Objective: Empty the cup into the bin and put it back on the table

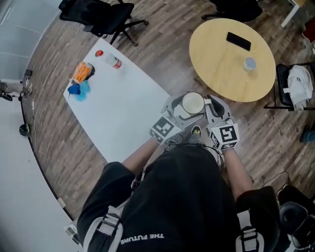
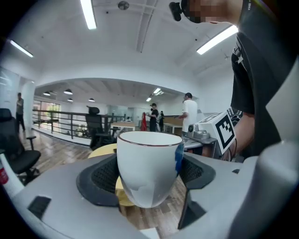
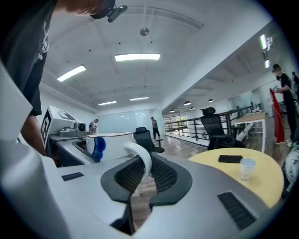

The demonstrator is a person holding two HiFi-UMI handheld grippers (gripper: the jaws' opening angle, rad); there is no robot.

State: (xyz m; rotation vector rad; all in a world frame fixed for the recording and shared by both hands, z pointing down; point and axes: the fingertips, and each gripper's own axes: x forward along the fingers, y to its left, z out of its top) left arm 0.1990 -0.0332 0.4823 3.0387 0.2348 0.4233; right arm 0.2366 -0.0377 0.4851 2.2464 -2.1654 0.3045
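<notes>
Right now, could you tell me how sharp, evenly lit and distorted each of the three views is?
Head view: sharp and evenly lit, white cup clear, edges bowed. Left gripper view: heavy fisheye, black corners, ceiling strip lights glaring, cup crisp. Right gripper view: same fisheye, cup handle slightly soft, yellow round table sharper.

Long ceiling strip lights (image 2: 88, 14) flood the room with bright, even white light, and shadows are faint and soft. The white counter (image 1: 123, 108) looks bright but not blown out. Both gripper views bulge like a fisheye, with black corners. The cup (image 2: 148, 168) is sharp there, while the nearest foreground goes soft.
</notes>
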